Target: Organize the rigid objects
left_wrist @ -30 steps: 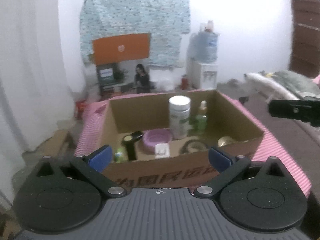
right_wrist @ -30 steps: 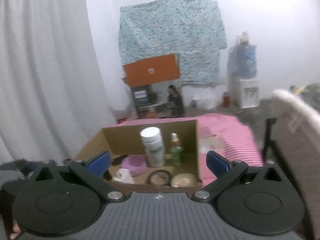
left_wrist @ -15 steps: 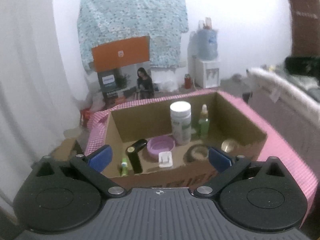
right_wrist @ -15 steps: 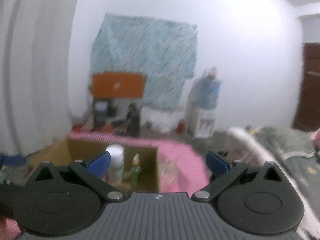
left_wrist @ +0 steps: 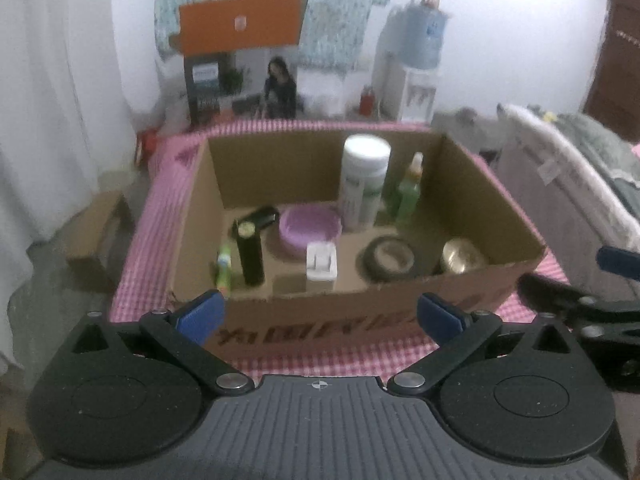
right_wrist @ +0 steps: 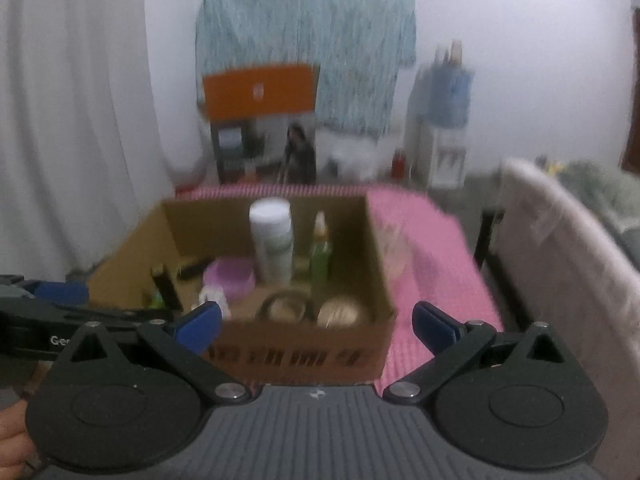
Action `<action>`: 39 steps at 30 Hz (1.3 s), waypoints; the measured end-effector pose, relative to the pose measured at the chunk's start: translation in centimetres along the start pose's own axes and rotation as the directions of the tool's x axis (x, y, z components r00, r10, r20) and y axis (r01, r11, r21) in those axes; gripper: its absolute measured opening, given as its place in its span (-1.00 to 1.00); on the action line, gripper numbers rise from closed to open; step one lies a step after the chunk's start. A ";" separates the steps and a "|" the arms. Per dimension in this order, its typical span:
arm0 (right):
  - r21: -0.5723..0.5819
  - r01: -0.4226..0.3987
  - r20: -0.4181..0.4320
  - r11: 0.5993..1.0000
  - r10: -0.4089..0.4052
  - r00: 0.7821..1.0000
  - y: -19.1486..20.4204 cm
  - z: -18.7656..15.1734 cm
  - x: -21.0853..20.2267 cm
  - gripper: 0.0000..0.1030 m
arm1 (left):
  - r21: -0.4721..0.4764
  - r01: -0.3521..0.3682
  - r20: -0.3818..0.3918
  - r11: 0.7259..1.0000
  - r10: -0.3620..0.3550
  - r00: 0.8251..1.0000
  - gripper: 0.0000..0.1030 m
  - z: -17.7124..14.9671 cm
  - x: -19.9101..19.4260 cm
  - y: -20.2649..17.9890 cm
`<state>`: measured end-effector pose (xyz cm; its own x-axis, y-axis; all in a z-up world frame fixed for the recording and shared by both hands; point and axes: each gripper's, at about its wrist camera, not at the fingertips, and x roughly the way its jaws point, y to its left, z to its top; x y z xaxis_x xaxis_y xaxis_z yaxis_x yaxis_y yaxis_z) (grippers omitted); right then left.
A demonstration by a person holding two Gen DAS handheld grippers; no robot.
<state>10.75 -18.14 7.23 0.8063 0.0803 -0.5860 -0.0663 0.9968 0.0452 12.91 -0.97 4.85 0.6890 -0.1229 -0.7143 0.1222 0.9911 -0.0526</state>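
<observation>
Left wrist view. The left gripper [left_wrist: 319, 316], its blue-padded fingers [left_wrist: 199, 315] spread wide and holding nothing, hovers before the near wall of an open brown cardboard box [left_wrist: 344, 316] that rests on a pink-and-white checked cloth [left_wrist: 138, 256]. Inside the box: a tall white cylindrical plastic bottle [left_wrist: 363, 182] and a slim green spray bottle [left_wrist: 410, 192] stand upright near the far wall; a shallow purple round bowl [left_wrist: 310, 229] lies just left of the white bottle; a black upright cylinder [left_wrist: 250, 251] and a small green tube [left_wrist: 224, 268] stand toward the near left corner; a white rectangular plug-like block [left_wrist: 321, 261] sits near the near wall; a dark ring-shaped roll [left_wrist: 390, 258] and a round brass-coloured lid [left_wrist: 464, 256] lie toward the near right corner. Part of the right gripper [left_wrist: 592, 300] shows at the right edge.

Right wrist view (blurred). The right gripper [right_wrist: 316, 320], its blue pads equally spread and empty, faces the box's near right corner; the left gripper's black frame enters from the left edge.
</observation>
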 end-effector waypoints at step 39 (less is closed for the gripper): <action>0.024 0.005 -0.149 1.000 -0.001 0.989 0.5 0.3 3.6 1.00 | -0.026 -0.045 -0.060 0.999 0.044 0.997 0.99 0.3 1.3 1.9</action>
<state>13.80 -17.34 5.39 0.7097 0.0776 -0.7003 -0.0479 0.9969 0.0620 14.32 0.78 4.02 0.6497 -0.0763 -0.7564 0.0721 0.9966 -0.0387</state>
